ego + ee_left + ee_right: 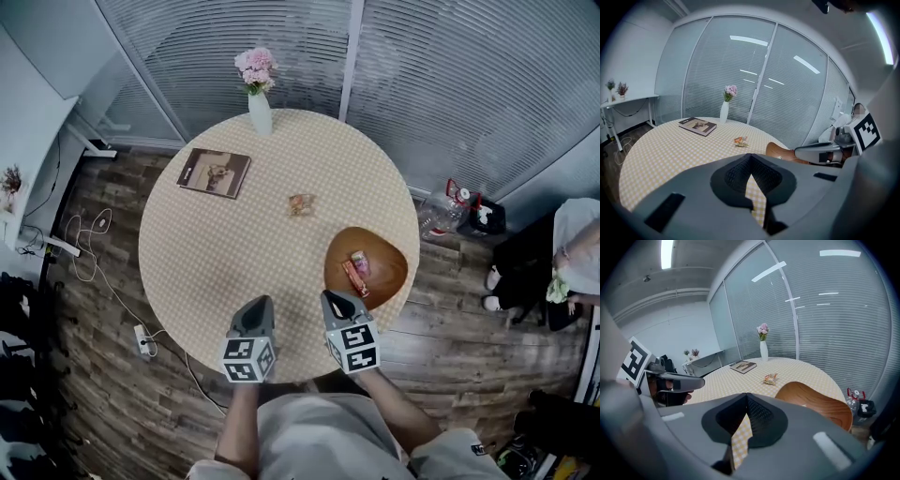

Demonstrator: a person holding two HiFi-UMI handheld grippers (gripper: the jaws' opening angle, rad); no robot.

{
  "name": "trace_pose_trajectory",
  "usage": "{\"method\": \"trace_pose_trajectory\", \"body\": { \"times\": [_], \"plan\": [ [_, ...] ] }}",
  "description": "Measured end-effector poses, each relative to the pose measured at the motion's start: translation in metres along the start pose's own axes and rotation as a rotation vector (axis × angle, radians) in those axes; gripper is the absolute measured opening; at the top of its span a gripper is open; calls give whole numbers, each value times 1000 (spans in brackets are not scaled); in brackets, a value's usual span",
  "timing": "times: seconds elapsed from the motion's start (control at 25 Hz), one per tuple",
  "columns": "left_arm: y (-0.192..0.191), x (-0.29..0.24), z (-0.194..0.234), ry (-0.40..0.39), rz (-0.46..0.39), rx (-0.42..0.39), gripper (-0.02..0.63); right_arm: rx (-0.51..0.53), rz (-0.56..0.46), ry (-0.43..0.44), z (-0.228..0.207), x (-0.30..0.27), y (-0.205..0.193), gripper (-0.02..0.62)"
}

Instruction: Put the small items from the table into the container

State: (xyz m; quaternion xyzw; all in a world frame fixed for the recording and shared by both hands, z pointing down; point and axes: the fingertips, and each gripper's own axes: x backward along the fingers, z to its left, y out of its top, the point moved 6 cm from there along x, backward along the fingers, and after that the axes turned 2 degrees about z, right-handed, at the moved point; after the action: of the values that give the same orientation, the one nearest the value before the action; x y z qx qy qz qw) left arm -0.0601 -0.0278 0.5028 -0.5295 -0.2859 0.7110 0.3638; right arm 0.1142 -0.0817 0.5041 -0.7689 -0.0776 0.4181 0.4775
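Observation:
A brown wooden bowl [386,272] sits at the right edge of the round checked table [216,253], with small wrapped items [358,269] inside it. One small orange wrapped snack [301,203] lies on the cloth near the table's middle, and it also shows in the left gripper view as the snack [740,140] and in the right gripper view as the snack [770,378]. My right gripper [333,296] hovers at the bowl's near-left rim, shut and empty. My left gripper [262,302] is beside it over the table's near edge, shut and empty too.
A book [215,172] lies at the table's far left. A white vase [260,112] with pink flowers stands at the far edge. On the floor are a water bottle [439,214] at the right and a power strip [142,338] with cables at the left.

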Motion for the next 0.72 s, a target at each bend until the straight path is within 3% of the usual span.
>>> {"method": "trace_pose_trajectory", "body": {
  "times": [0.16, 0.32, 0.72],
  "plan": [
    [4, -2, 16, -14, 7, -15, 5, -11, 11, -18, 14, -11, -1, 2],
    [7, -10, 37, -53, 66, -54, 5, -43, 17, -68, 22, -28, 6, 2],
    [41, -41, 98, -207, 145, -156, 5, -140, 6, -242, 35, -95, 33, 2]
  ]
}}
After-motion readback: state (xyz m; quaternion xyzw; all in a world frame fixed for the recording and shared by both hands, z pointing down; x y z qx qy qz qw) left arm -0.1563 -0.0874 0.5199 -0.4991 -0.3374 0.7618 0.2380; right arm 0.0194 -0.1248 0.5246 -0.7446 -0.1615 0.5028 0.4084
